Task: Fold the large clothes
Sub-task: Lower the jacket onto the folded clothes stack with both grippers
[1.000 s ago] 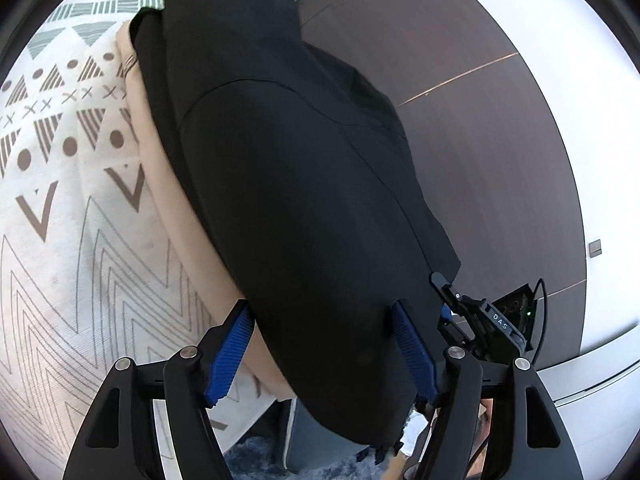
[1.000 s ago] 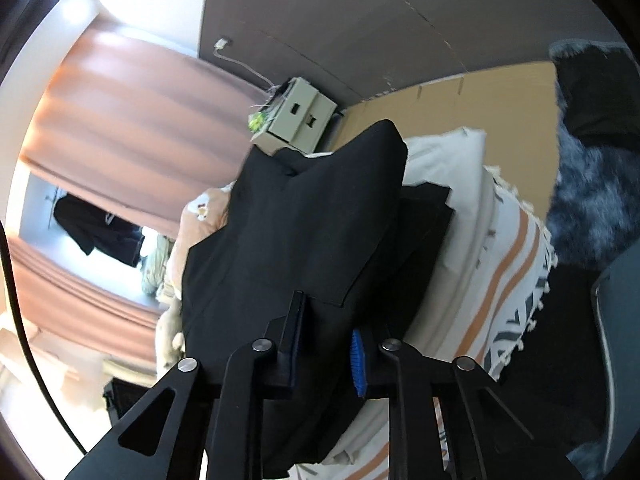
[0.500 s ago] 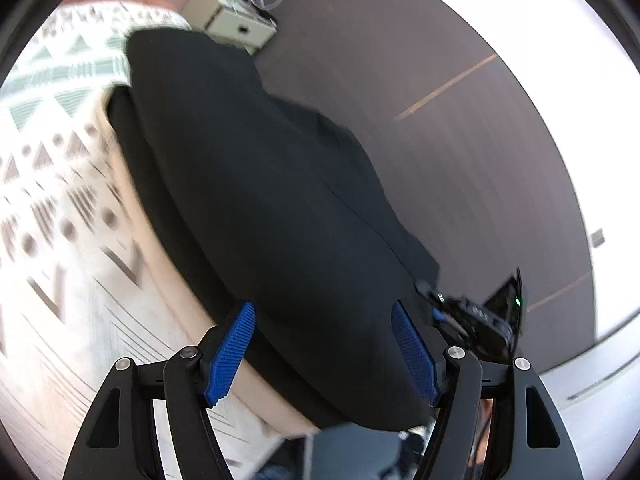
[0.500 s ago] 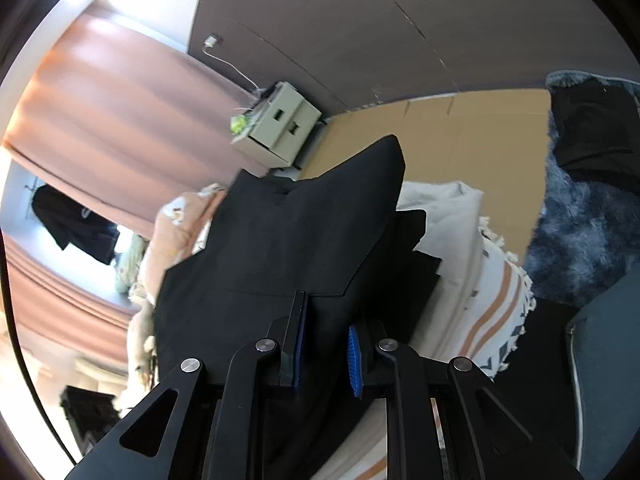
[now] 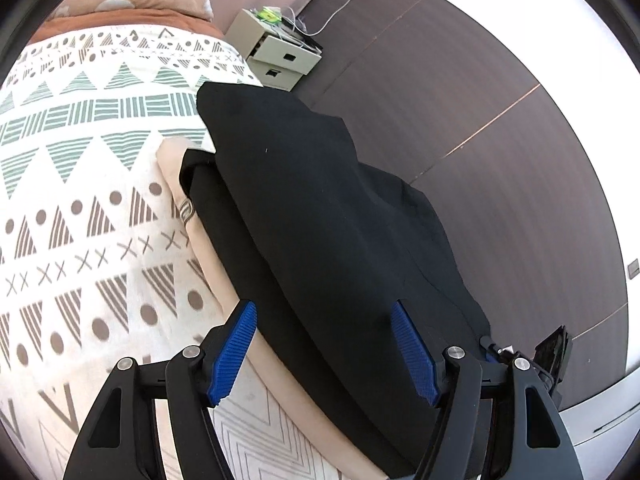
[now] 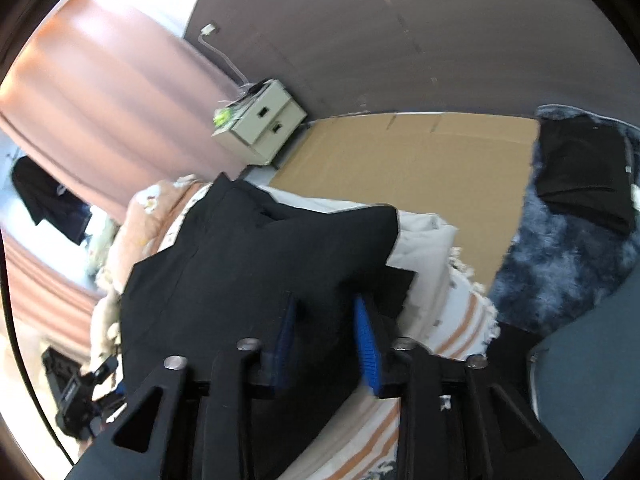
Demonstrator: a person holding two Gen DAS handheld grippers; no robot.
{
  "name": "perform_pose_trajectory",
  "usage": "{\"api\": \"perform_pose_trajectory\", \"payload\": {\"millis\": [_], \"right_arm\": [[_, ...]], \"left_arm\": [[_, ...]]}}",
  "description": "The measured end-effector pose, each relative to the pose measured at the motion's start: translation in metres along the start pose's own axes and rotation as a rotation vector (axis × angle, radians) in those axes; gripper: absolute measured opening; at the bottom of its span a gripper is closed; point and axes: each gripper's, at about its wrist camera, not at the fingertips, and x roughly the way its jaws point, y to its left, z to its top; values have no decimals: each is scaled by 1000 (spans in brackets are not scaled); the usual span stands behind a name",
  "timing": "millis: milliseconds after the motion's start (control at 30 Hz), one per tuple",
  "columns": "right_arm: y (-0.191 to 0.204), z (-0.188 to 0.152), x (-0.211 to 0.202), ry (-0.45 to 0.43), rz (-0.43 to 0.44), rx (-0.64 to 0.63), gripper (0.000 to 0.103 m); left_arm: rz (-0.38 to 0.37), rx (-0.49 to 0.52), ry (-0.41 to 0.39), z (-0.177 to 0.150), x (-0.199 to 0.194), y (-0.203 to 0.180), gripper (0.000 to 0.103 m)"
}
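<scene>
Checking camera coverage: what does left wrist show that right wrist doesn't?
Left wrist only: the patterned bedspread with triangles and dots, and the open left hand-held gripper over the garment's edge.

Right wrist only: flat cardboard, the blue shaggy rug, pink curtains, and the right hand-held gripper.

Both: the black garment and the drawer unit.

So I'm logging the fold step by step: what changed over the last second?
The left gripper drew back with its jaws wide, so the nightstand and more of the patterned blanket came into view. The right gripper has just been closing on the black garment. The garment stayed draped on the bed.
</scene>
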Motion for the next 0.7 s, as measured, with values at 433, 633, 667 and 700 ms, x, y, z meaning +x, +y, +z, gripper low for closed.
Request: {"api": "perform_pose_trajectory", "payload": {"millis": [433,633,667,700], "right_arm": [[-2,8,13,-59,-101,34,6],[11,5,-4,-41,-151,-6,16],[14,3,-10,-41,-164,-20,17],[17,2,-15,-39,-166,-28,17]], "left_arm": [[84,60,-4,50,45,1,54],[152,114,7,55,37,-10,54],[157,117,5,54,33,-12,54],[157,118,2,51,26,-11,54]]}}
